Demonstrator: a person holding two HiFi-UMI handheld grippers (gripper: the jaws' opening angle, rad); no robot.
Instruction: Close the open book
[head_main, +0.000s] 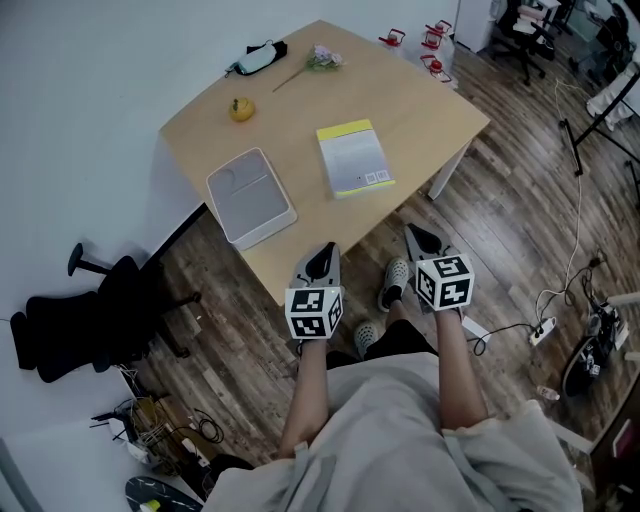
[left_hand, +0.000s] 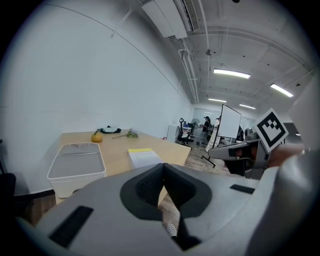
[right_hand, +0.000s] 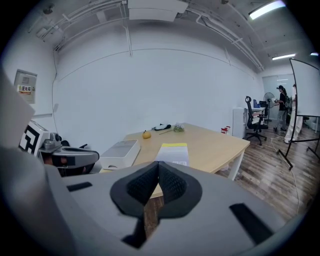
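**Both tools shut and empty; book closed on tabletop**

Nearest: grey garment (head_main: 400, 440) over the lap. Then left tool (head_main: 322, 250) and right tool (head_main: 414, 233), jaws pressed together on nothing, above wood floor (head_main: 500, 220), short of pale tabletop (head_main: 420, 110). Ceiling strip lights (left_hand: 231, 73) in left gripper view only. Floor power strip (head_main: 543, 331) in head view only. Book (head_main: 354, 157) closed, flat, ahead of both tools, well apart.

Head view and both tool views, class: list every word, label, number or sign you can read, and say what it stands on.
Nothing can be read in any view.
On the grey book with a yellow strip: small print near one cover corner, too small to read.
On the small white wall notice: blurred, unreadable.
On the black-and-white marker cubes: square patterns only, no words.
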